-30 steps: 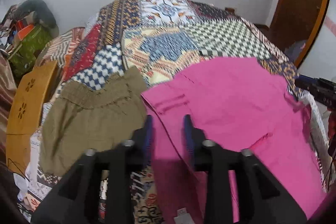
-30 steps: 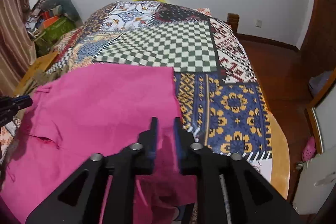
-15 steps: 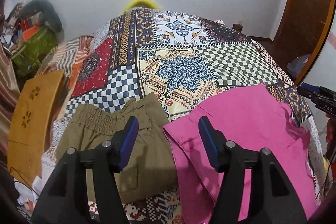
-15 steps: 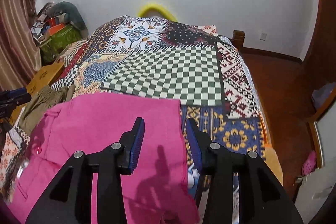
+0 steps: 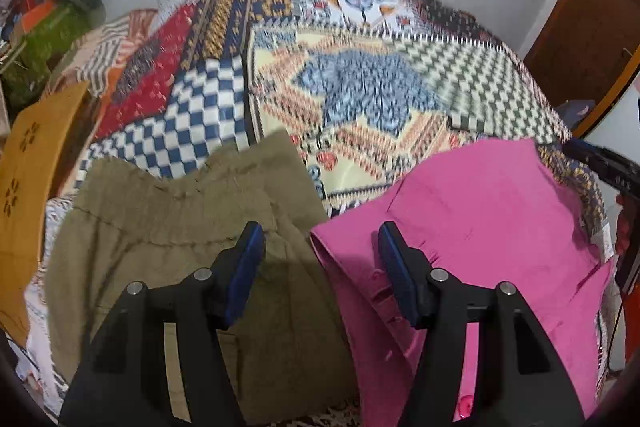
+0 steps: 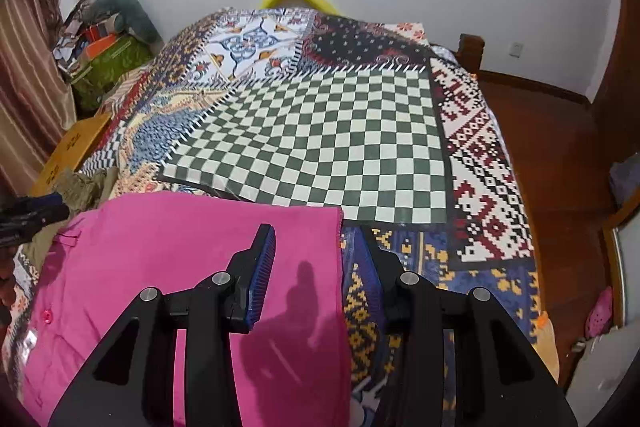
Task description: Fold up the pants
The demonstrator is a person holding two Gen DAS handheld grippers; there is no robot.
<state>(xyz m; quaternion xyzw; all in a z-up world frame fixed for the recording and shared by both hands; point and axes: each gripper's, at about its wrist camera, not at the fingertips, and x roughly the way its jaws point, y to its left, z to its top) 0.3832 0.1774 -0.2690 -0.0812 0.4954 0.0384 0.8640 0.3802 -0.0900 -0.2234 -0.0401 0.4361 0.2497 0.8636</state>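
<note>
Pink pants (image 5: 492, 223) lie folded flat on the patchwork bedspread (image 5: 360, 87), at the near right in the left wrist view. They also show in the right wrist view (image 6: 192, 259) at the near left. My left gripper (image 5: 320, 251) is open and empty, above the pink pants' left edge and the olive pants (image 5: 180, 227) beside them. My right gripper (image 6: 318, 259) is open and empty, straddling the pink pants' right edge. The right gripper's tip (image 5: 600, 163) shows at the far right of the left wrist view.
The olive pants lie folded at the bed's near left; they also show in the right wrist view (image 6: 80, 187). A yellow wooden board (image 5: 32, 167) stands left of the bed. Piled bags and clothes (image 6: 108, 43) sit at the far left. A wooden floor (image 6: 560, 155) lies right of the bed.
Both grippers have opened, let go of the pink pants and drawn back and up. The pink pants now lie flat on the bed.
</note>
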